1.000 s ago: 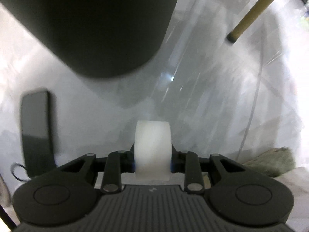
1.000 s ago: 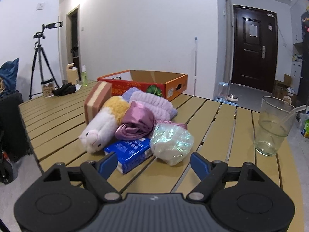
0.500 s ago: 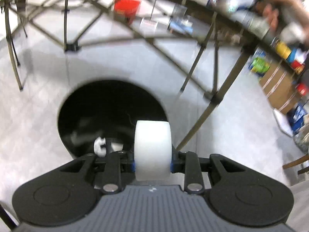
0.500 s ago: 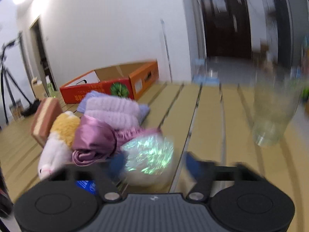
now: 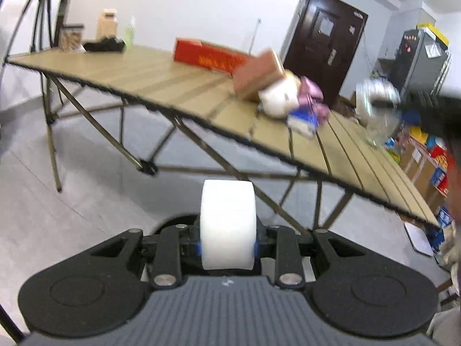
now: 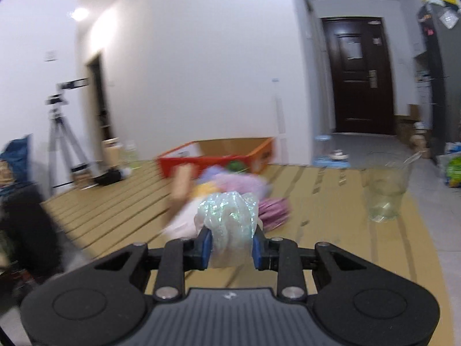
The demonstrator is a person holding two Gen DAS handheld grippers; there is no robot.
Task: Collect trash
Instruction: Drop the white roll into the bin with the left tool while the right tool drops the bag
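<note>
My left gripper (image 5: 227, 249) is shut on a white paper cup (image 5: 227, 222), held above the grey floor in front of the slatted wooden table (image 5: 178, 86). A sliver of the black trash bin (image 5: 178, 221) shows just behind the fingers. My right gripper (image 6: 232, 248) is shut on a crumpled iridescent plastic wrapper (image 6: 229, 216), lifted just above the table (image 6: 325, 210). A pile of plush toy, purple cloth and blue tissue pack (image 5: 291, 98) lies on the table; it is blurred behind the wrapper in the right wrist view (image 6: 230, 184).
An orange cardboard box (image 6: 219, 155) and a clear glass (image 6: 386, 190) stand on the table. Folding table legs (image 5: 135, 155) cross below. A tripod (image 6: 63, 132) stands left, a dark door (image 6: 363, 77) at the back, shelves of goods (image 5: 426, 155) right.
My right gripper closed on the iridescent wrapper and lifted it off the table. My left gripper swung up from over the black bin toward the table, still holding the cup.
</note>
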